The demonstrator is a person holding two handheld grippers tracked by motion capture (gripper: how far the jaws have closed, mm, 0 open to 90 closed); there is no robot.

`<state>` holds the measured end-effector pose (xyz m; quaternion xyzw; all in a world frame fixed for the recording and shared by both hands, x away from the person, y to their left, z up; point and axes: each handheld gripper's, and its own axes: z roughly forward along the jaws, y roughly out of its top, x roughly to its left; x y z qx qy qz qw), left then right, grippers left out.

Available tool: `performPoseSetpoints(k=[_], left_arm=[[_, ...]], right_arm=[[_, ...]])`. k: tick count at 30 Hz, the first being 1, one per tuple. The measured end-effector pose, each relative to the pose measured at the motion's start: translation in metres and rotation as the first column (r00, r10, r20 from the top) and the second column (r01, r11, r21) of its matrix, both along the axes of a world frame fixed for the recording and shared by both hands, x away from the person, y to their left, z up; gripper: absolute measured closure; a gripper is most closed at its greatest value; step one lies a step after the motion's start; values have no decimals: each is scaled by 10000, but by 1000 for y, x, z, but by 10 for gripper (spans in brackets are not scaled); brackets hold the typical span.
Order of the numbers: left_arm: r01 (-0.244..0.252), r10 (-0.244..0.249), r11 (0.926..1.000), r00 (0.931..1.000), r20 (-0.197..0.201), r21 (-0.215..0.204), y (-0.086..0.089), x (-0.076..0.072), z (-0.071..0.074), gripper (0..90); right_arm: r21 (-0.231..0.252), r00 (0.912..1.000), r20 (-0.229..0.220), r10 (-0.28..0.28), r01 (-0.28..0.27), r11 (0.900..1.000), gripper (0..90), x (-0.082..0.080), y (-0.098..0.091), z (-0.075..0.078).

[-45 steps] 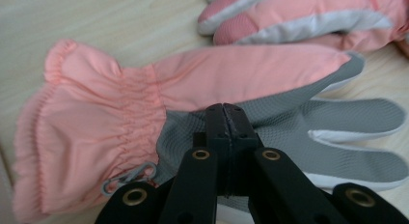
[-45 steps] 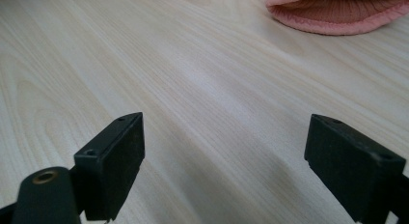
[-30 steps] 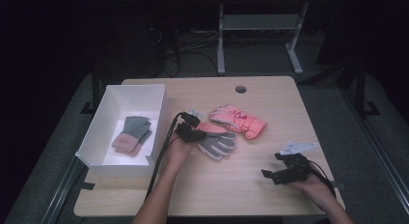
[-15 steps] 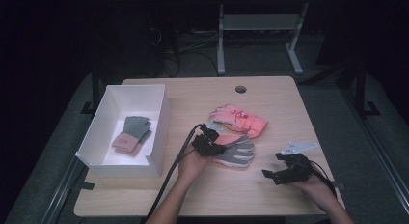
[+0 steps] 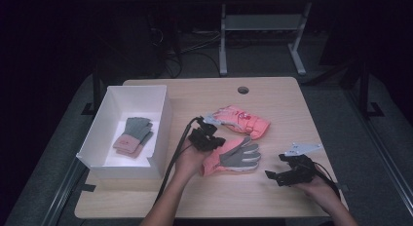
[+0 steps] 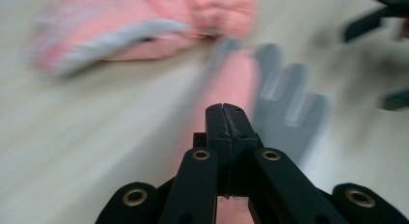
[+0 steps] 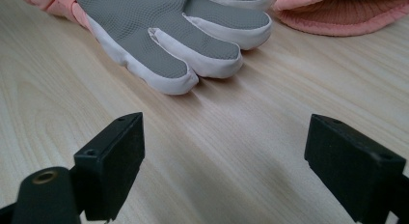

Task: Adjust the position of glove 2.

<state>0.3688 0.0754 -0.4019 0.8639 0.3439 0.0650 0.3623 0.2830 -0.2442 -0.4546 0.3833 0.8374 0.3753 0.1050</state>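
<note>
A pink glove with a grey palm (image 5: 234, 158) (image 6: 284, 103) (image 7: 159, 35) lies palm up in the middle of the table, fingers pointing right. My left gripper (image 5: 215, 142) (image 6: 225, 110) is shut on its pink cuff end. A second pink glove (image 5: 241, 121) (image 6: 144, 31) (image 7: 347, 14) lies just behind it. My right gripper (image 5: 273, 167) (image 7: 226, 151) rests low over the table to the right of the glove's fingers. Its jaws stand wide open with bare wood between them.
A white box (image 5: 160, 119) stands at the table's left and holds a grey and pink pair of gloves (image 5: 134, 136). A round cable hole (image 5: 243, 90) sits near the far edge. Bare wood stretches along the front of the table (image 5: 234, 197).
My left gripper has dragged the grey-palmed glove to the right and toward the person, closer to the right gripper. The right gripper has hardly moved.
</note>
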Motion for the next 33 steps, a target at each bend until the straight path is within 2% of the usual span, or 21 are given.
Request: performPoseSetpoints(k=[1,3,5,7,10,16,18,19,20,23,24,27,30,31,32,33], left_arm=[[0,0,10000,10000,0,0,0,0,0,898],[-224,233,9991,9994,-274,347,12,11,-8,898],[-139,172,9982,9982,-571,581,17,14,-18,898],[-62,107,9976,9978,-659,683,18,13,-20,898],[251,-177,9956,9964,-824,904,21,6,-27,898],[651,-557,9929,9940,-938,995,25,-9,-26,898],[840,-755,9934,9915,-1057,785,27,-20,-26,898],[840,-755,9934,9915,-1057,785,27,-20,-26,898],[1008,-924,9924,9893,-1129,704,29,-29,-27,898],[1139,-1060,9917,9869,-1216,601,30,-35,-28,898],[1431,-1345,9881,9815,-1360,562,32,-41,-29,898],[1606,-1536,9862,9783,-1391,411,31,-47,-30,898],[2112,-2043,9769,9682,-1445,339,30,-59,-29,898],[2112,-2043,9769,9682,-1445,339,30,-59,-29,898],[2288,-2236,9733,9638,-1455,197,27,-65,-29,898],[2288,-2236,9733,9638,-1455,197,27,-65,-29,898]], right_arm=[[-26,10000,30,19,-19,10000,138,0,0,0],[-24,10000,-33,6,-6,10000,138,0,1,0],[-61,10000,-53,33,-34,10000,138,0,1,0],[-90,10000,-57,55,-55,9999,138,0,1,0],[-54,10000,-59,-33,32,10000,138,-1,-1,-1],[-64,10000,-4,-52,52,10000,138,-1,-1,0],[-126,10000,-35,-24,24,9999,138,-2,0,-1],[-126,10000,-35,-24,24,9999,138,-2,0,-1],[-108,10000,-46,-46,45,9999,138,-2,-1,-1],[-91,9999,-87,-145,144,9999,138,-3,-2,-2],[-156,9999,-39,-99,99,9998,138,-3,-3,-2],[-70,9999,2,-145,145,9999,138,-2,-4,-1],[-131,9999,-70,-148,147,9998,138,-2,-2,-2],[-170,9999,-57,-111,110,9998,138,-2,-2,-2],[-147,9999,-64,-140,139,9998,138,-2,-1,-2],[-165,9999,-61,-127,126,9998,138,-2,-1,-3]])
